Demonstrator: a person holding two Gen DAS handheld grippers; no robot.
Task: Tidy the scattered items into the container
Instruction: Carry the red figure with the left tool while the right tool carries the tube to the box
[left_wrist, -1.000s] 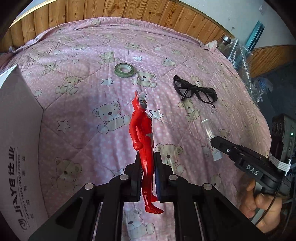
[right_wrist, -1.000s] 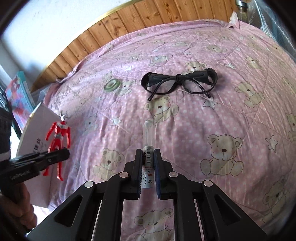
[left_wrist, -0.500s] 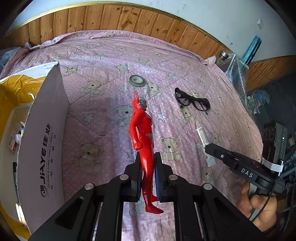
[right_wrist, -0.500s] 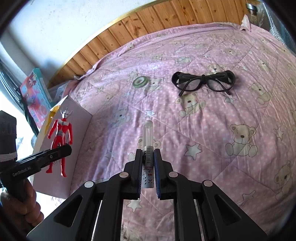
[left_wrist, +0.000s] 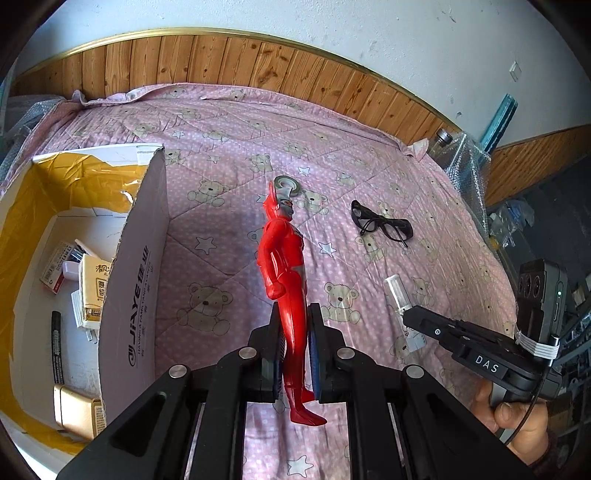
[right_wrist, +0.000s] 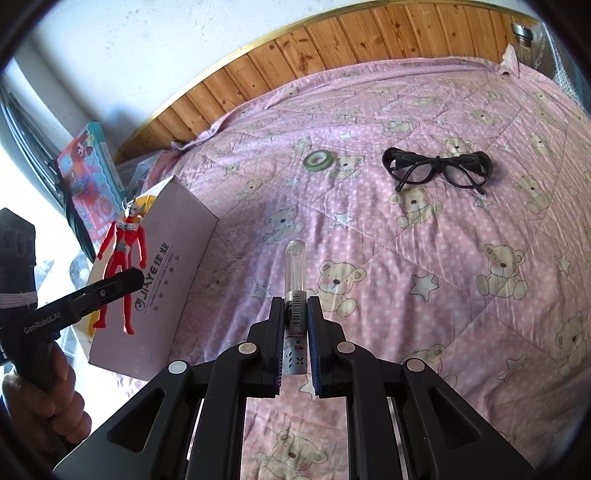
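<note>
Left tool (left_wrist: 295, 354) pinching red figure (left_wrist: 284, 266) by the legs, right tool (right_wrist: 295, 332) pinching clear tube (right_wrist: 295, 280); box (left_wrist: 136, 280) left, both above bed (right_wrist: 443, 258).

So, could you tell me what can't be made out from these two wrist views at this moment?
- Cardboard box interior: in the left wrist view its near wall hides part of the contents; the right wrist view shows only its outside.
- Tube label: the right gripper fingers cover its sides, and the print is too small.
- Tape roll: in the left wrist view, partly behind the red figure head.
- Left gripper handle: cut off by the frame.
</note>
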